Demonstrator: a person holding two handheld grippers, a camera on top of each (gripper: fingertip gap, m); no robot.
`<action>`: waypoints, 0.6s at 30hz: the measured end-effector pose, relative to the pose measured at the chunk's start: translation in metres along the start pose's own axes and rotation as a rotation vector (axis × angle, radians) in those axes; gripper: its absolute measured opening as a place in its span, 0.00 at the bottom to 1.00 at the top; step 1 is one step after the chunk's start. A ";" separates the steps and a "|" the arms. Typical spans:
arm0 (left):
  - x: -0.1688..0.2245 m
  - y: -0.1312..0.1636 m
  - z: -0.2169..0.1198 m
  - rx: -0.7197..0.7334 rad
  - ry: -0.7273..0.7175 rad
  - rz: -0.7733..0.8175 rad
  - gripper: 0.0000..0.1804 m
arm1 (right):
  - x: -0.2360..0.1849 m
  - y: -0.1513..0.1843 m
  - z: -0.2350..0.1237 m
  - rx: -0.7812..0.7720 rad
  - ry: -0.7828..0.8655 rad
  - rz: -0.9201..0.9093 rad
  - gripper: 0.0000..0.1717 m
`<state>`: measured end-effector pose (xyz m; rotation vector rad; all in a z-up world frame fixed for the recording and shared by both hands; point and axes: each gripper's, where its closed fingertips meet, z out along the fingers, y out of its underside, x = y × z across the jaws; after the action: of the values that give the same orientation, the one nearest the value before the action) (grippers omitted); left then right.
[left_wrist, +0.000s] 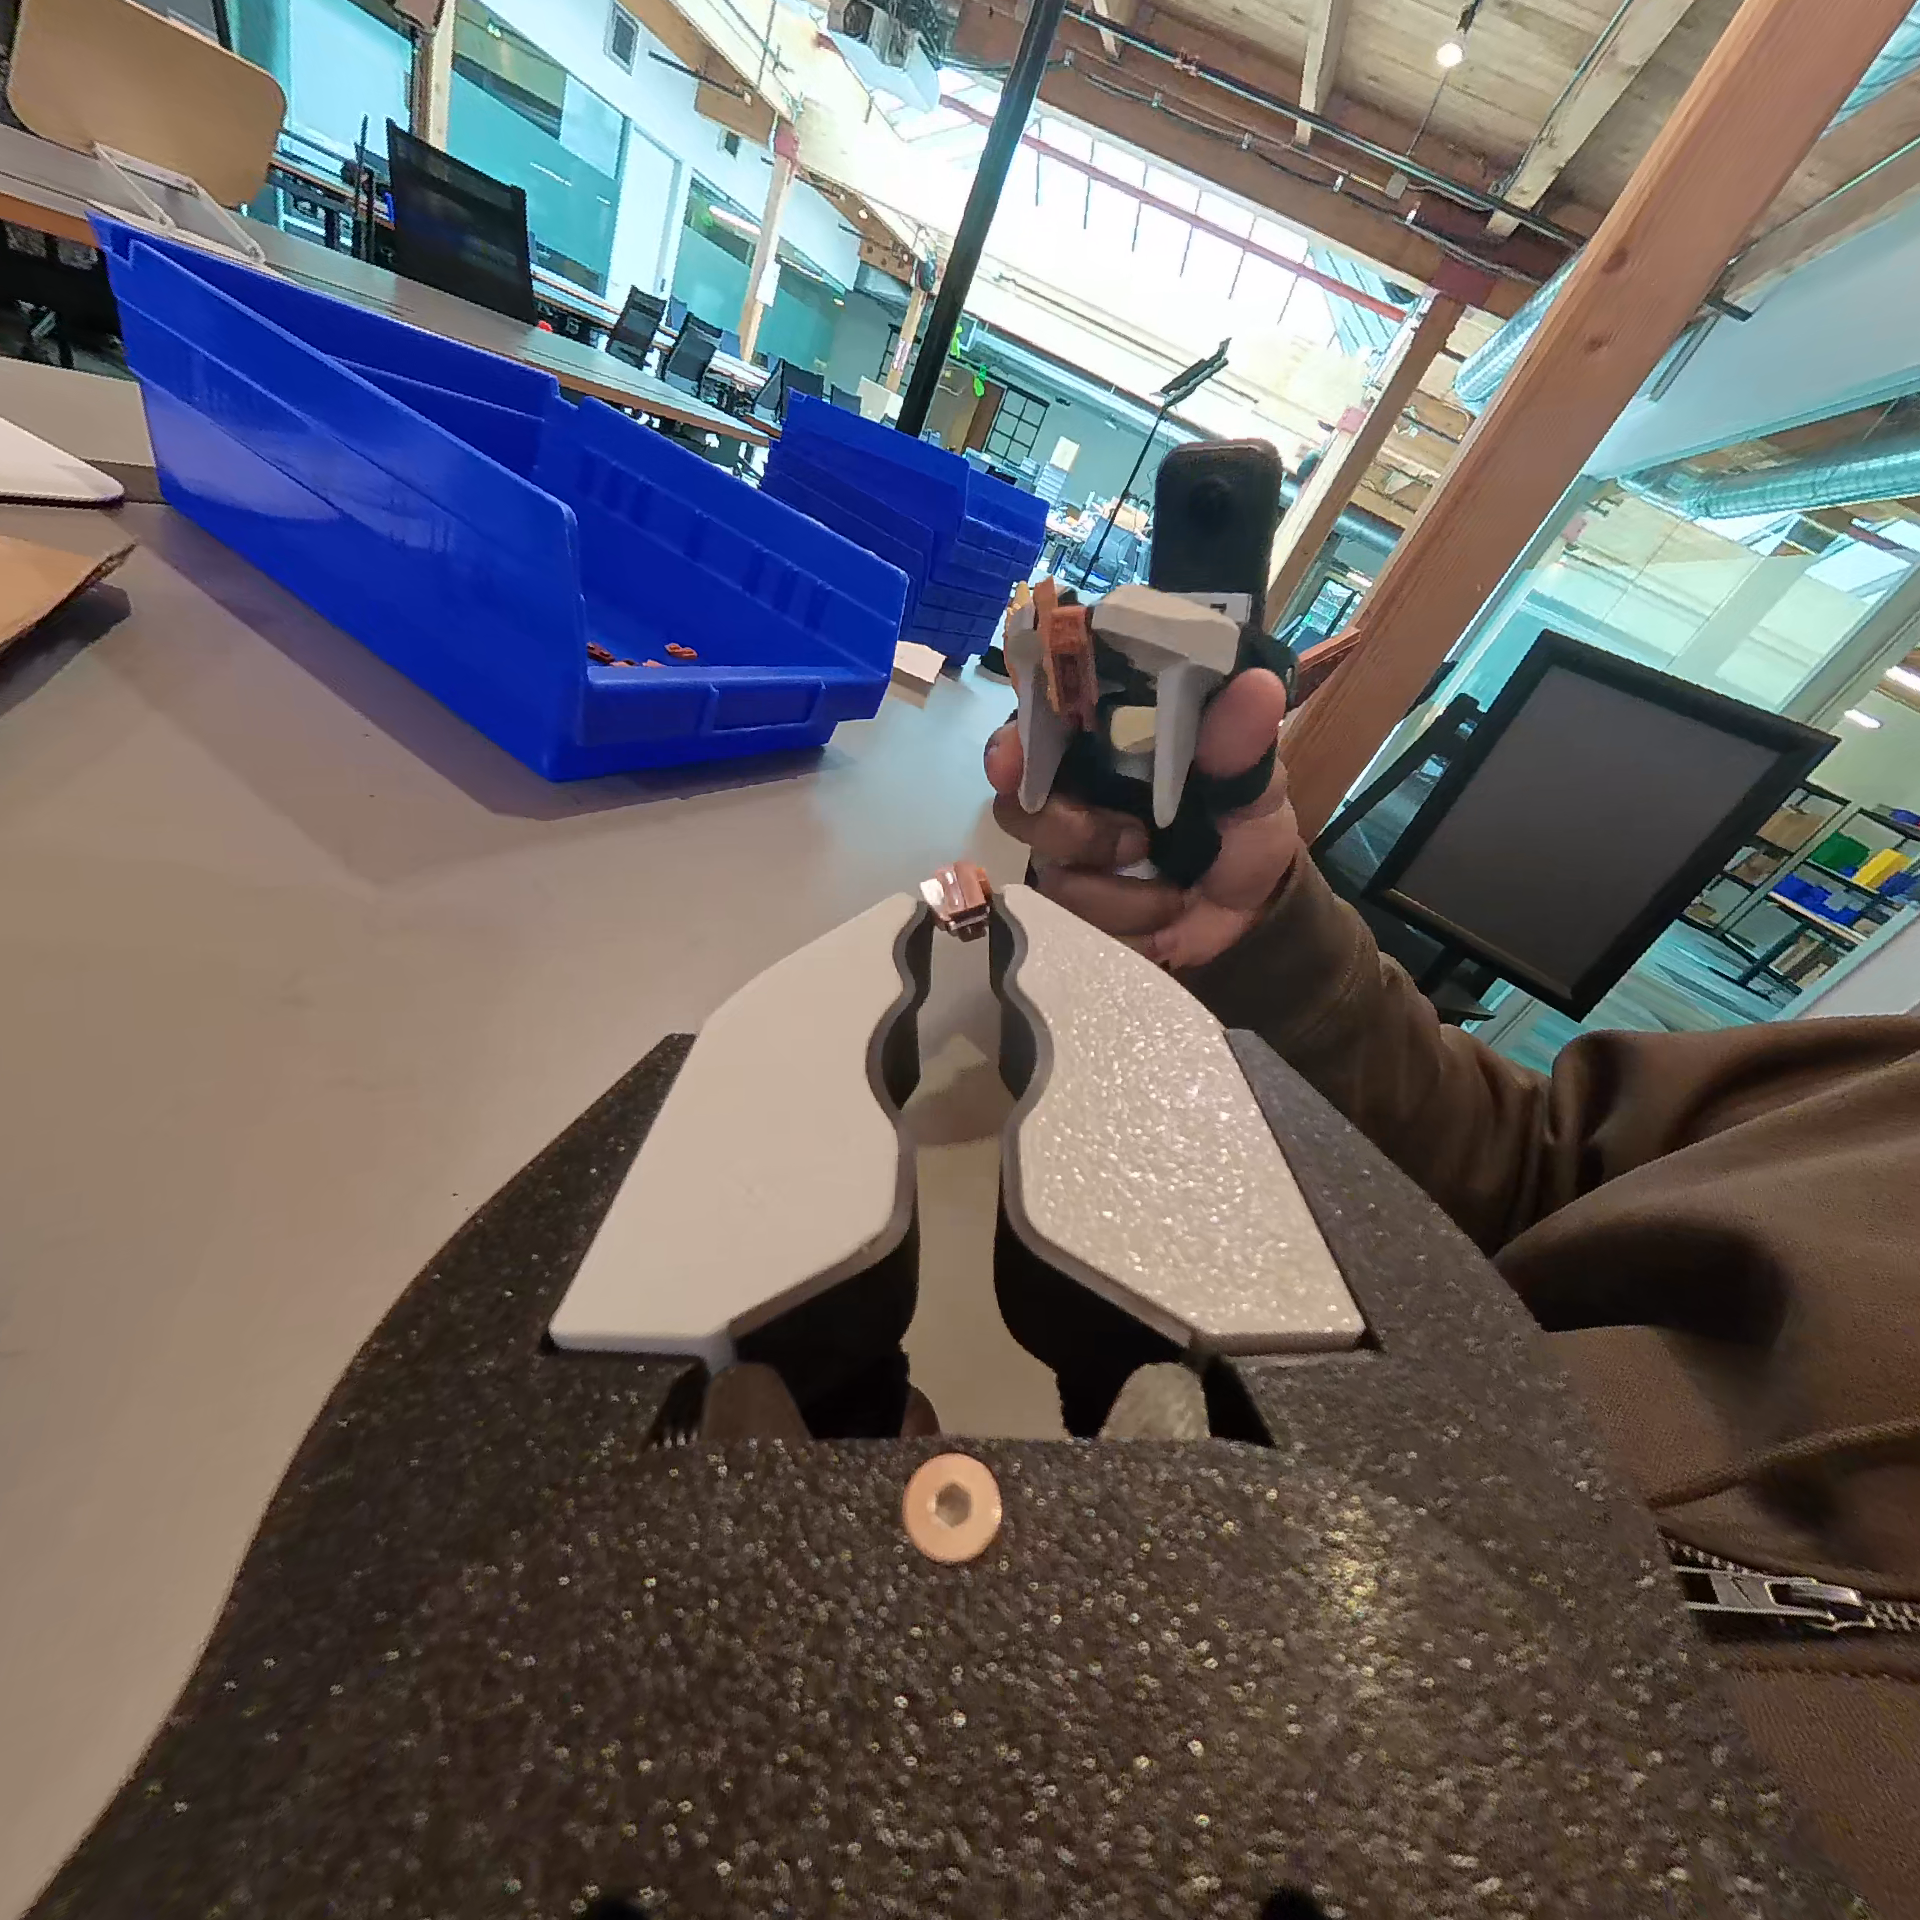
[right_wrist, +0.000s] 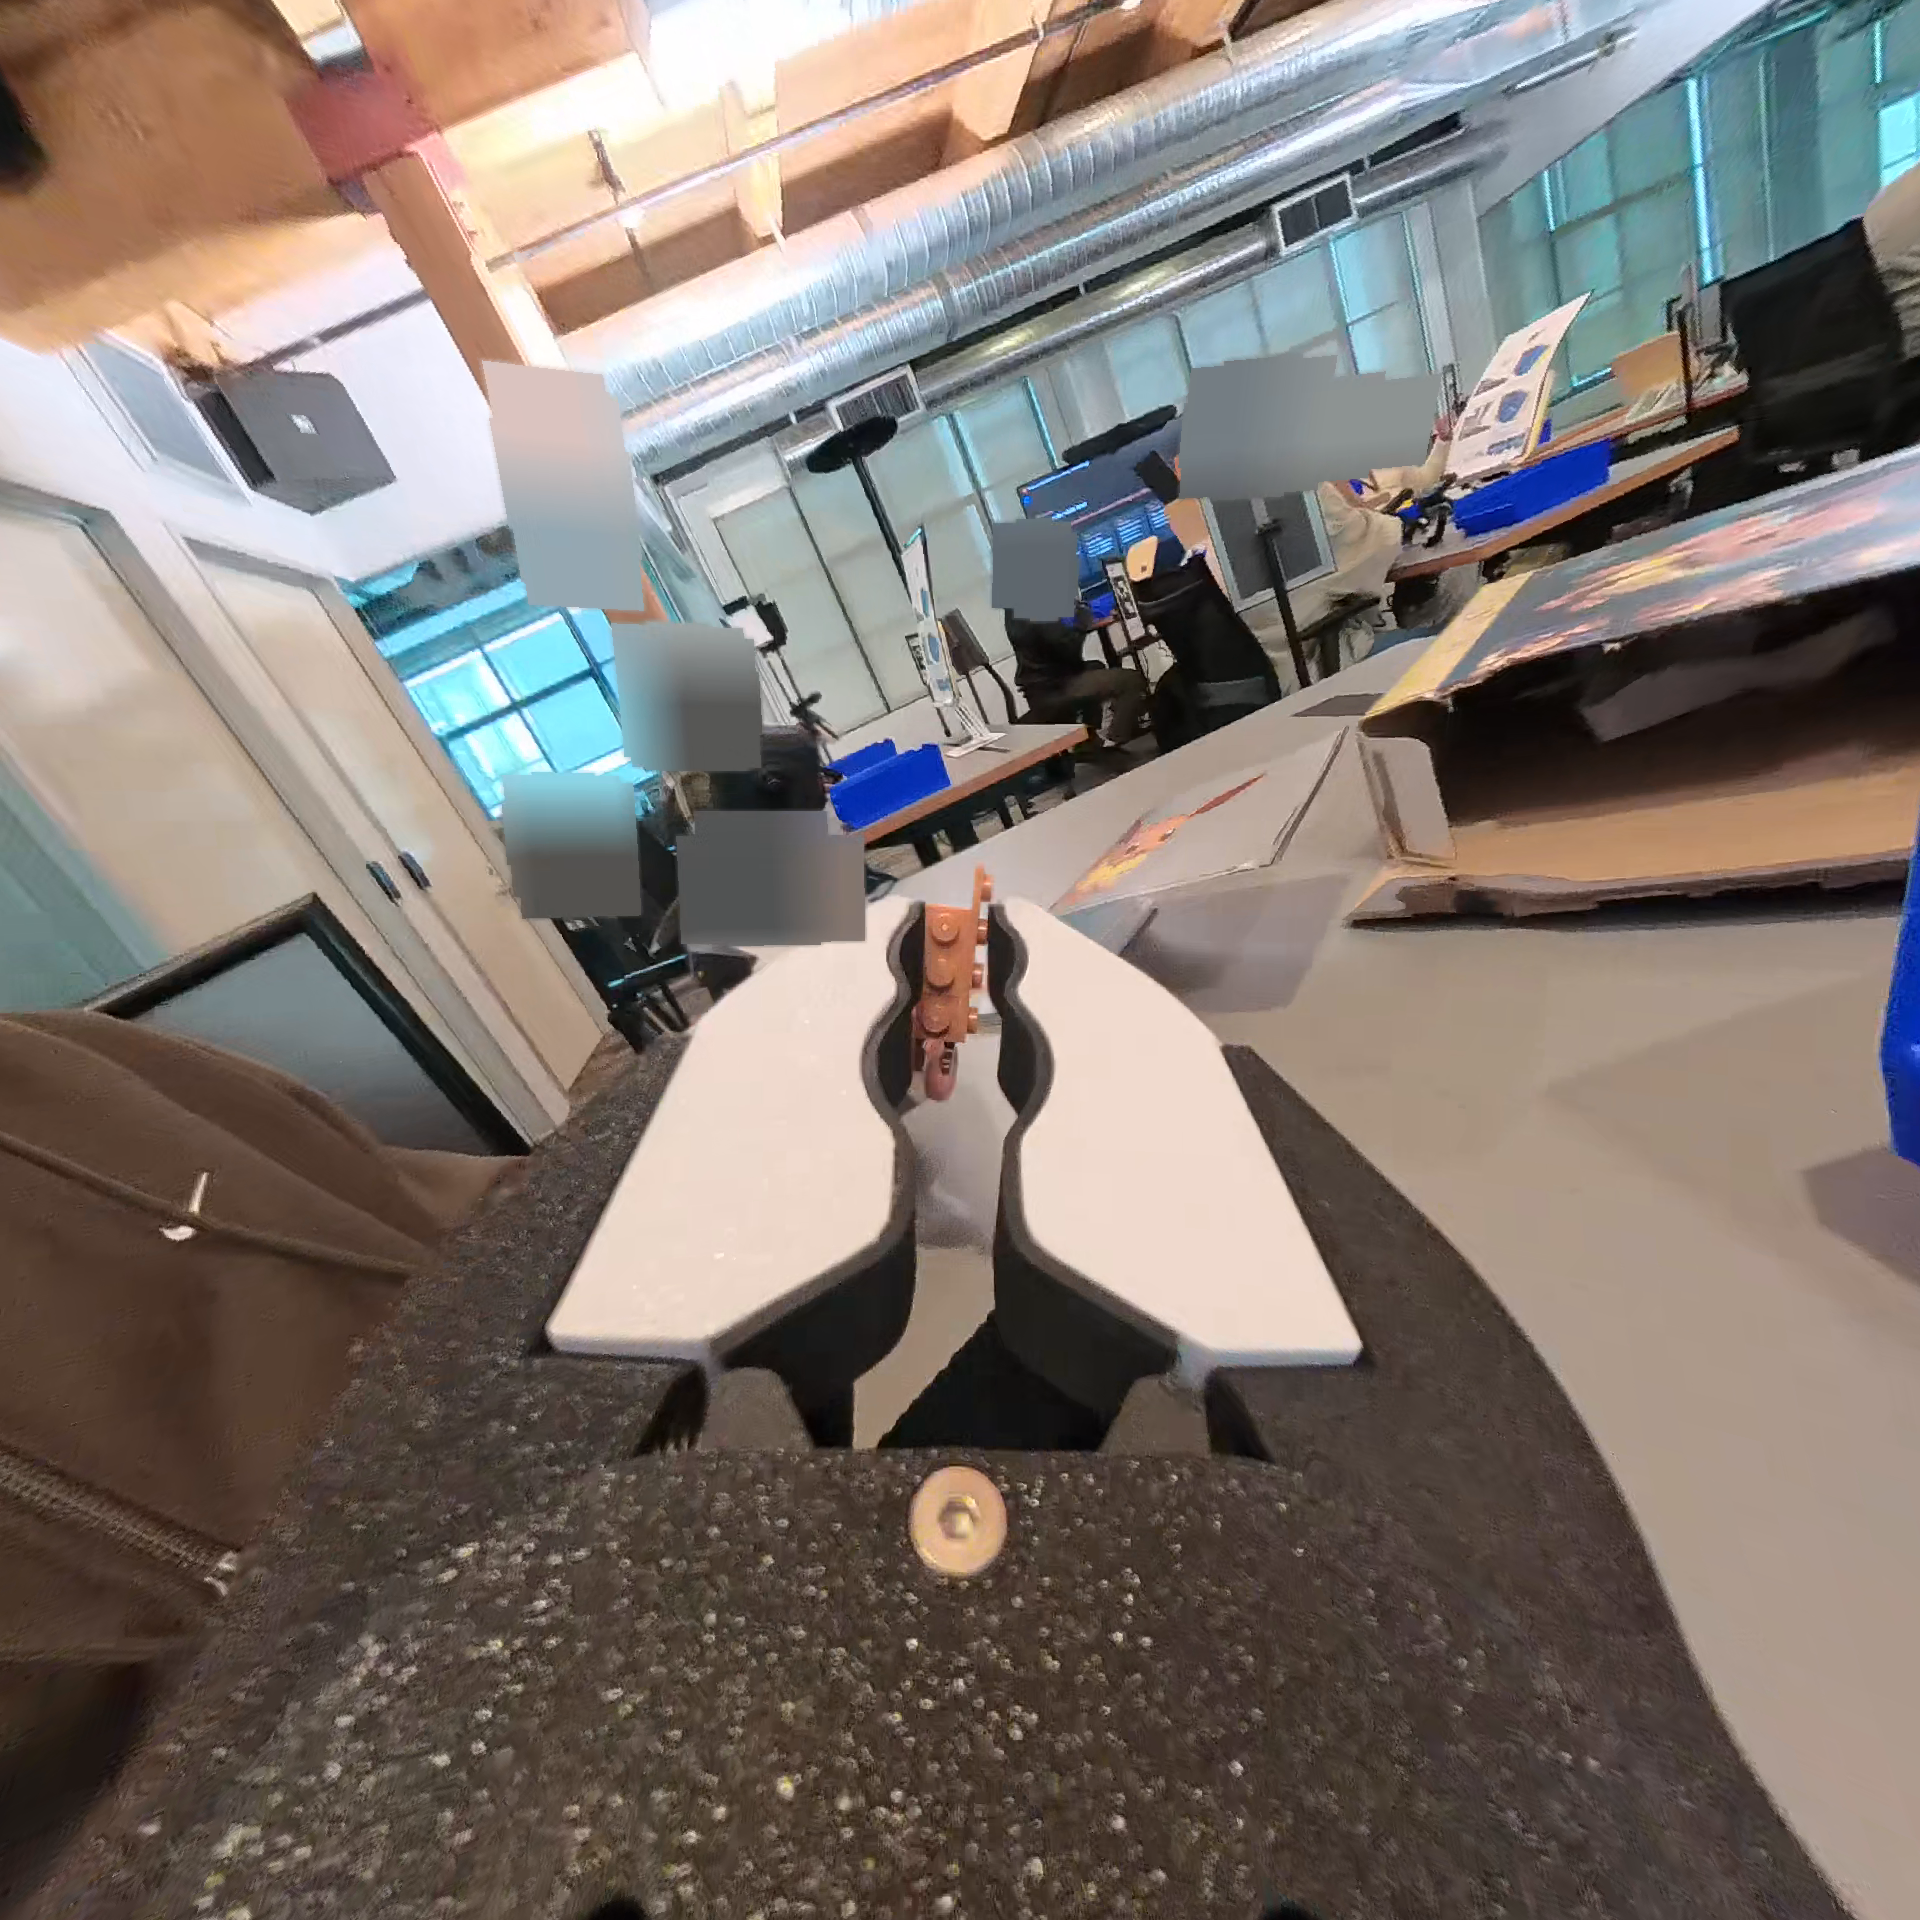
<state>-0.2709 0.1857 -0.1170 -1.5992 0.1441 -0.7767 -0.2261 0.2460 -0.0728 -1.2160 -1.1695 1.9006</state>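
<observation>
Two tools, both raised above the grey tabletop (left_wrist: 312, 987). Left tool (left_wrist: 961, 906) nearly closed, pinching a small brown brick piece (left_wrist: 958, 900) at the very tips. Right tool (right_wrist: 954, 977) closed narrowly on an orange-brown studded plate assembly (right_wrist: 943, 987), held upright between the pads. Wide bare tabletop to the left; blue bin (left_wrist: 499, 540) beyond, its low front edge facing here. Opened cardboard box (right_wrist: 1662, 769) and a flat printed booklet (right_wrist: 1195, 831) to the right. No readable writing.

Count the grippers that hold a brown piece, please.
2. The left gripper pinches a small brown piece at its tips; the right gripper clamps a studded brown brick assembly.
</observation>
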 end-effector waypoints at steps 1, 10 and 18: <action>0.000 0.000 0.000 -0.002 0.000 0.001 0.06 | 0.001 0.000 0.000 0.003 0.001 0.008 0.06; 0.000 0.016 0.011 -0.108 -0.048 0.058 0.06 | 0.002 0.006 0.004 -0.026 0.022 -0.010 0.06; -0.010 0.026 0.014 -0.187 -0.107 0.035 0.06 | 0.005 0.028 0.014 -0.162 0.103 -0.164 0.06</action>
<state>-0.2614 0.1971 -0.1449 -1.8067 0.1711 -0.6639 -0.2417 0.2325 -0.0975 -1.2467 -1.3446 1.6303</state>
